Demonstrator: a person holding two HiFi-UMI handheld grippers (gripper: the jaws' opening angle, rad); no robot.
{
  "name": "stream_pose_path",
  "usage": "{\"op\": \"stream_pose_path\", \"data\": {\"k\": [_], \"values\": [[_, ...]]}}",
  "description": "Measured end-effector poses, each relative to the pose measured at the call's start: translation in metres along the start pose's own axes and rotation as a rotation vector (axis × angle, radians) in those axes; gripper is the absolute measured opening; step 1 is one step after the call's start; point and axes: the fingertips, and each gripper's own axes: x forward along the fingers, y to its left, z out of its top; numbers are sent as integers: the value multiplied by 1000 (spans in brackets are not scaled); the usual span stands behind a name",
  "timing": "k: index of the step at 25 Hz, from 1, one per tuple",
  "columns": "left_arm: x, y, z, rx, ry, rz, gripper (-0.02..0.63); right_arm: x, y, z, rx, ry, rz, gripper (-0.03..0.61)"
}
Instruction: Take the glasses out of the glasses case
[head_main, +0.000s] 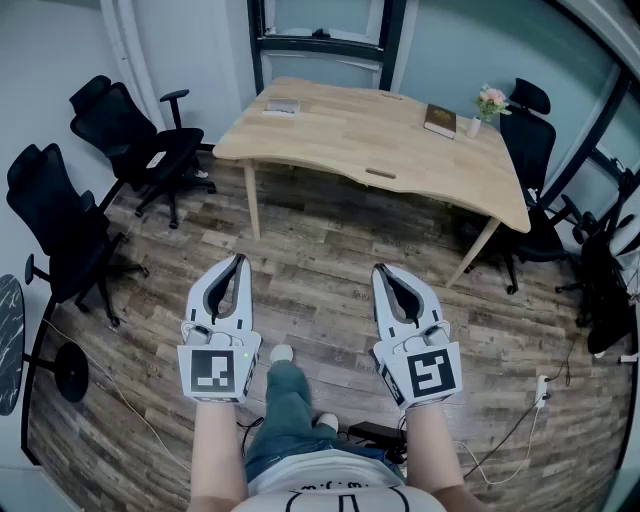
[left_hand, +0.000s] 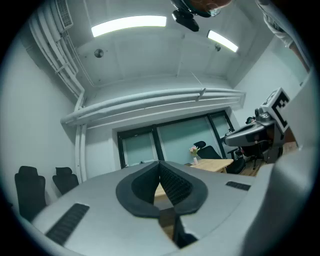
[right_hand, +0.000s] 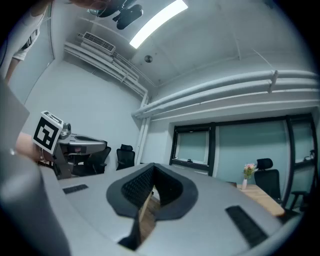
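Approach step; nothing grasped yet. Left tool (head_main: 238, 260) and right tool (head_main: 382, 270) are both clamped shut, empty. Counter (head_main: 370, 140) lies well ahead. Likely glasses case (head_main: 282, 105) sits ahead-left, too small to confirm. Next: close in and open the jaws.

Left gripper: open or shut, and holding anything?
Shut and empty: on the left gripper the tips meet with nothing between them, short of the table.
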Motion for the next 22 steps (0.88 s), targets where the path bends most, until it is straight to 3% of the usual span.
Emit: {"op": "stream_pose_path", "data": {"k": [8, 22], "values": [[85, 53, -32, -32, -31, -11, 17, 91, -21, -16, -2, 17, -18, 9], [272, 185, -78, -48, -26, -63, 17, 321, -52, -21, -23, 29, -33, 11]]}}
